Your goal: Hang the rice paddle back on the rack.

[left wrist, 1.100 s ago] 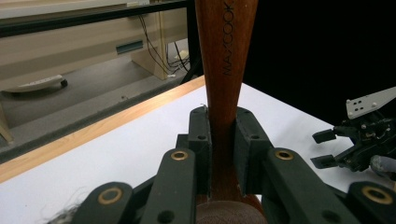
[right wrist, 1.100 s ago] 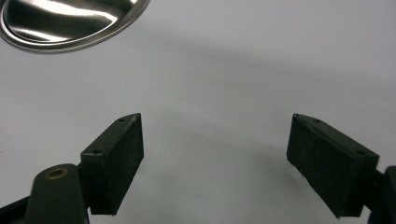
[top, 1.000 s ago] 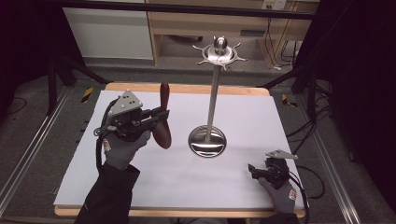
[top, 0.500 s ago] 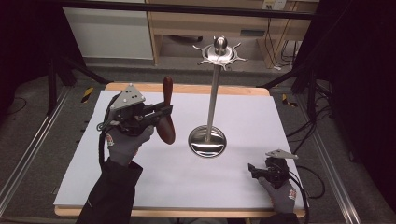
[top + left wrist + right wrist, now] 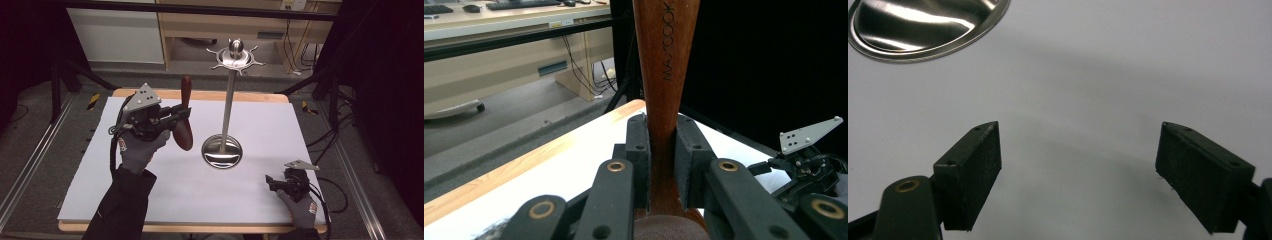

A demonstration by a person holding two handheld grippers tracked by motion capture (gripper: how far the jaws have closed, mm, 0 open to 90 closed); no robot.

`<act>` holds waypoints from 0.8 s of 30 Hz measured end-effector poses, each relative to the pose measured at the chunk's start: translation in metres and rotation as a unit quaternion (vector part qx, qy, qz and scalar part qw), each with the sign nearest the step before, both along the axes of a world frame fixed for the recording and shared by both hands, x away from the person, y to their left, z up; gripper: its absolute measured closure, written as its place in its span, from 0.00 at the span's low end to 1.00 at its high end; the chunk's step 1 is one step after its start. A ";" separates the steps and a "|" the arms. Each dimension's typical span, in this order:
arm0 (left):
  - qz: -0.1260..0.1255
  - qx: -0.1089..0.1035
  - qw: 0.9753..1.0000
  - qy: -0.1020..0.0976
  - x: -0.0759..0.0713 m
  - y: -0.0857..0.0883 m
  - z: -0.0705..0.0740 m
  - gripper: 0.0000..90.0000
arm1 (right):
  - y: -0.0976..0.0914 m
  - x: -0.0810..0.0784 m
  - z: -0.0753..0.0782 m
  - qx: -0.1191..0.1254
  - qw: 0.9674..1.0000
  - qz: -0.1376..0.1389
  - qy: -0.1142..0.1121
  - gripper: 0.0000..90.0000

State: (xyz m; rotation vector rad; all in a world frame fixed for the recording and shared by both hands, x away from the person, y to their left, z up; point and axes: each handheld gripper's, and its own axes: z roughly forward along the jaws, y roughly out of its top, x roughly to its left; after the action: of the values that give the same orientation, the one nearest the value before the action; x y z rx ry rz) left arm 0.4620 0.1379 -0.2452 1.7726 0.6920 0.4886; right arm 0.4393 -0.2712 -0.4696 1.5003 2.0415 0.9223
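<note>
reddish-brown wooden spoon [image 5: 666, 100] in black left hand-held gripper [image 5: 663, 150]; shiny silver stand [image 5: 222, 150] right of it; white bench [image 5: 260, 120].

Grey gloves [image 5: 139, 150], black sleeves [image 5: 122, 205], black gripper [image 5: 172, 117] (grey three-cornered plate)

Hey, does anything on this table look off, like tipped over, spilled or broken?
Nothing stands out. The metal stand is upright on the white table, the left gripper holds the wooden utensil roughly upright above it, and the right gripper rests open near the front edge.
</note>
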 end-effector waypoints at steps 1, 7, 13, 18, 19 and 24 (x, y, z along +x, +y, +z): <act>-0.001 0.001 1.000 -0.001 0.001 0.000 0.001 0.87 | 0.000 0.000 0.000 -0.001 1.000 0.000 0.000 0.21; -0.004 0.000 1.000 -0.002 0.004 -0.007 0.005 0.87 | 0.000 0.000 0.000 -0.001 1.000 0.000 0.000 0.21; -0.009 0.000 1.000 -0.005 0.008 -0.015 0.012 0.87 | 0.000 0.000 0.000 0.003 1.000 -0.003 0.002 0.21; -0.010 0.000 1.000 -0.009 0.012 -0.019 0.015 0.87 | 0.000 0.000 0.000 0.004 1.000 -0.004 0.002 0.21; -0.010 0.000 1.000 -0.010 0.013 -0.020 0.015 0.87 | 0.000 0.000 0.000 0.004 1.000 -0.004 0.002 0.21; -0.011 0.001 1.000 -0.010 0.017 -0.022 0.018 0.87 | 0.000 0.000 0.000 0.005 1.000 -0.004 0.002 0.21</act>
State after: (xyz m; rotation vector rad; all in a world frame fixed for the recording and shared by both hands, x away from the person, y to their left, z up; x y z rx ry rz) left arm 0.4792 0.1155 -0.2268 1.7721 0.6586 0.4920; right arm 0.4395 -0.2714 -0.4693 1.5168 2.0350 0.9271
